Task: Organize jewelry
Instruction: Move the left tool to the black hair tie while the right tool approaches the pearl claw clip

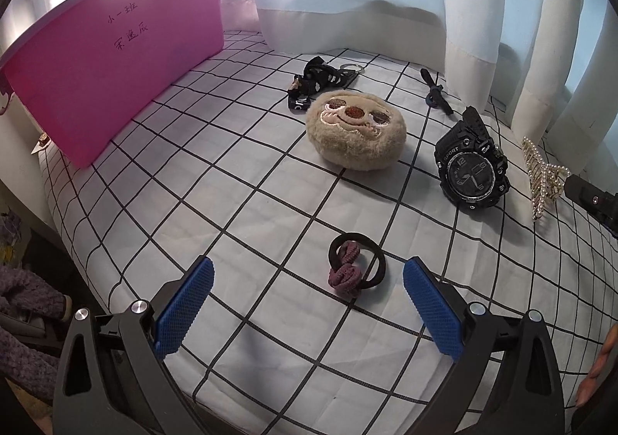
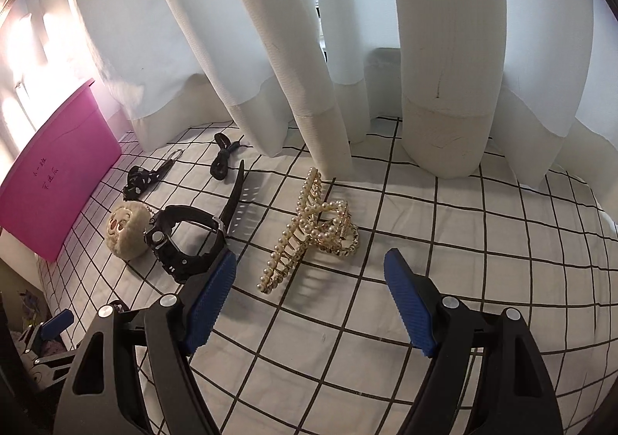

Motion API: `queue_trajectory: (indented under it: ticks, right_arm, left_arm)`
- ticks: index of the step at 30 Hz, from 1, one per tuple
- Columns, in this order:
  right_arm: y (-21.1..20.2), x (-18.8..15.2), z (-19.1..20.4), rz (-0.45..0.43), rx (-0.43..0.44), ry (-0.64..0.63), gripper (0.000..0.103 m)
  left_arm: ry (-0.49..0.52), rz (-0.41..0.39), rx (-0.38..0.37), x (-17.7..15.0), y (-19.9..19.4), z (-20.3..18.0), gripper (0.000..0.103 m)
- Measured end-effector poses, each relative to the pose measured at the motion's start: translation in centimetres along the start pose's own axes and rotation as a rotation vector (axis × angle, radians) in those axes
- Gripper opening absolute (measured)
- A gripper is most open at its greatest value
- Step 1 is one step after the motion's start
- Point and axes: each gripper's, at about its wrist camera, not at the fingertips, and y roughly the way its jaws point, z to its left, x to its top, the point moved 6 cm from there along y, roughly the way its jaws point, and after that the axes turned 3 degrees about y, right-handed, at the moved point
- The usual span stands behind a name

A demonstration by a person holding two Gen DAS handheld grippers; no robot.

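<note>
My left gripper [image 1: 308, 275] is open and empty, just short of a black hair tie with a maroon one knotted on it [image 1: 353, 264], which lies between its blue pads. My right gripper [image 2: 310, 268] is open and empty, just short of a pearl hair claw [image 2: 309, 232]; the claw also shows in the left wrist view [image 1: 542, 174]. A black sport watch [image 1: 471, 165] lies beside the claw and shows in the right wrist view [image 2: 189, 242]. A pink bin [image 1: 112, 64] stands at the far left.
A plush sloth-face charm [image 1: 357, 130], a black lanyard with key ring [image 1: 320, 82] and a dark cord [image 1: 436, 91] lie on the checked white sheet [image 1: 231, 203]. White curtains [image 2: 347, 49] hang along the back. The bed edge drops off at the left.
</note>
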Motion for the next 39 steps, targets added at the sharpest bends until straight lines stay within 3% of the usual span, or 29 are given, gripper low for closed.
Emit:
queue_trajectory:
  ticks: [24,39]
  right_arm:
    - [5.1,0.9,0.7,0.064,-0.159,-0.064,0.075]
    - [7.4,0.7,0.6,0.069,-0.195,-0.071,0.075]
  left_arm:
    - [-0.028,0.035,-0.006,0.2,2.6,-0.4,0.097]
    - [-0.023,0.038,0.001,0.4,3.1,-1.5,0.098]
